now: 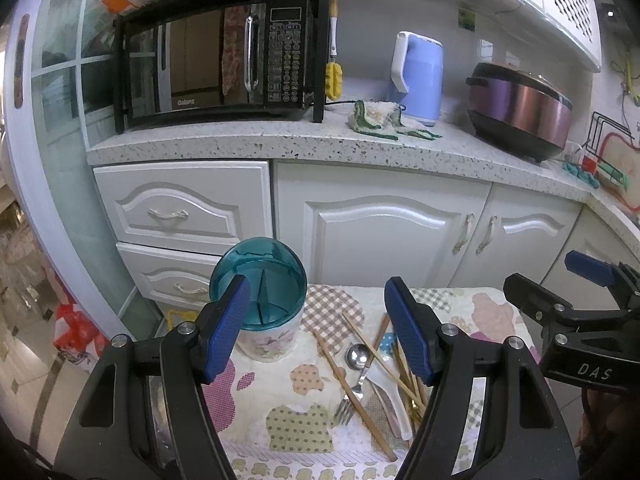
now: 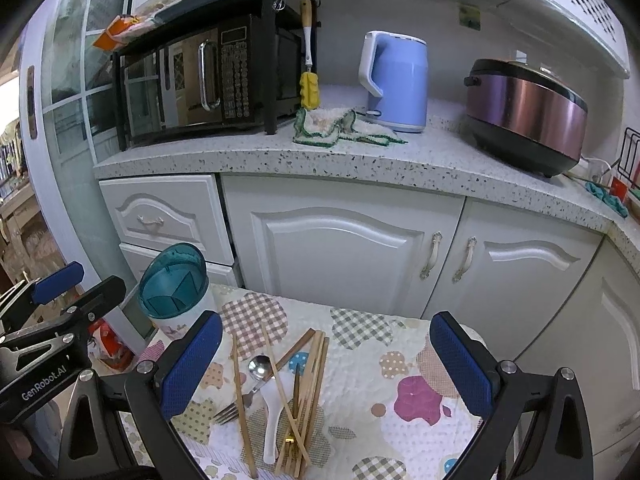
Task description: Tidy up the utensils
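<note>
Left wrist view. Left gripper (image 1: pixel 318 330) jaws wide apart, nothing between them; blue pads have a fine dimpled texture, arms matte black with silver pivot bolts. Below lies a small table (image 1: pixel 492 316) under a quilted cloth printed with gingham and polka-dot patches. Utensil holder (image 1: pixel 262 300) stands at the table's far left corner: white floral cylinder, translucent teal top with divider fins inside. Its left part is covered by the left finger pad (image 1: pixel 224 330). Utensil pile (image 1: pixel 372 376) lies loose on the cloth, right of the holder and apart from it: wooden chopsticks (image 1: pixel 344 384) crossed at angles, a polished metal spoon (image 1: pixel 357 356), a metal fork (image 1: pixel 346 408), a white plastic ladle-shaped spoon (image 1: pixel 390 396). The pile's right side is hidden behind the right finger. Right gripper (image 1: pixel 560 292) enters at the right edge, cut off by the frame.

Right wrist view. Right gripper (image 2: pixel 326 364) also spread wide, empty. Pile (image 2: pixel 280 392) sits between its fingers on the cloth; a gold-toned tip shows among the chopsticks (image 2: pixel 316 372), item hard to make out. Holder (image 2: pixel 176 292) is at far left, base partly hidden by the pad. Left gripper (image 2: pixel 76 280) in at left, partly cut off. Behind: speckled stone counter (image 2: pixel 360 160), glossy black microwave (image 2: pixel 208 76), lilac kettle (image 2: pixel 396 80), rice cooker (image 2: pixel 524 116).
</note>
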